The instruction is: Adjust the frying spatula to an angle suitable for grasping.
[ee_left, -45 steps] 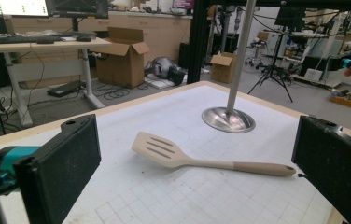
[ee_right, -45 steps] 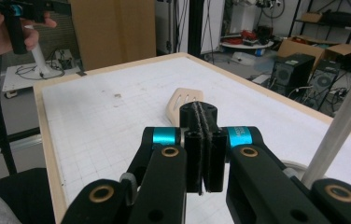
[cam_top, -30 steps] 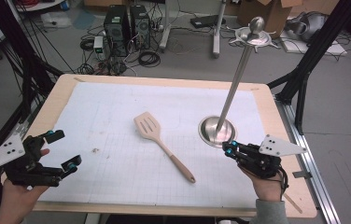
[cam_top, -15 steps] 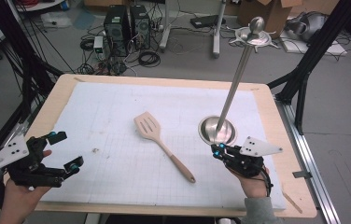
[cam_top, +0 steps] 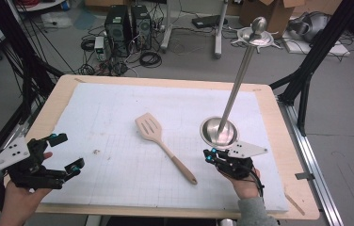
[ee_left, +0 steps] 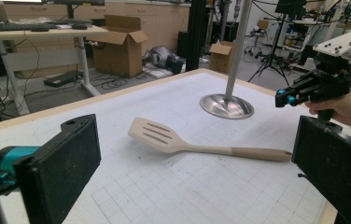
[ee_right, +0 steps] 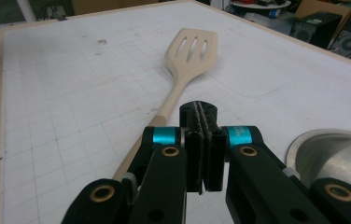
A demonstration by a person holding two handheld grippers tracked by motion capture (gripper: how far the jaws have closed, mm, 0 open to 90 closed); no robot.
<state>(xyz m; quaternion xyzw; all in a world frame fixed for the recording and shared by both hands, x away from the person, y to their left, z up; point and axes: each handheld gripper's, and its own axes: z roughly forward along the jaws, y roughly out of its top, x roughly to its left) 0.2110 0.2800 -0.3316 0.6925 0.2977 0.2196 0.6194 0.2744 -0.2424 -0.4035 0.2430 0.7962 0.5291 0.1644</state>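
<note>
Workshop table [cam_top: 95, 94]: one slotted spatula [cam_top: 164, 145], one steel stand [cam_top: 219, 130].
Left gripper [cam_top: 62, 151] spread at near-left corner; right gripper [cam_top: 209, 155] pressed together, empty, near the stand.

A white gridded mat [cam_top: 118, 117] covers the wooden desk [cam_top: 278, 122]. At centre right stands a metal stand [cam_top: 218, 131], its pole leaning toward the upper right. Computer towers [cam_top: 125, 23] and tangled cables [cam_top: 149, 59] sit at upper left, a cardboard box [cam_top: 271, 9] at top right.

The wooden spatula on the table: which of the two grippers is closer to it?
Right. The right gripper hovers just beside the spatula handle's end, near the metal stand's base. The left gripper waits farther off, near the table's left edge.
</note>
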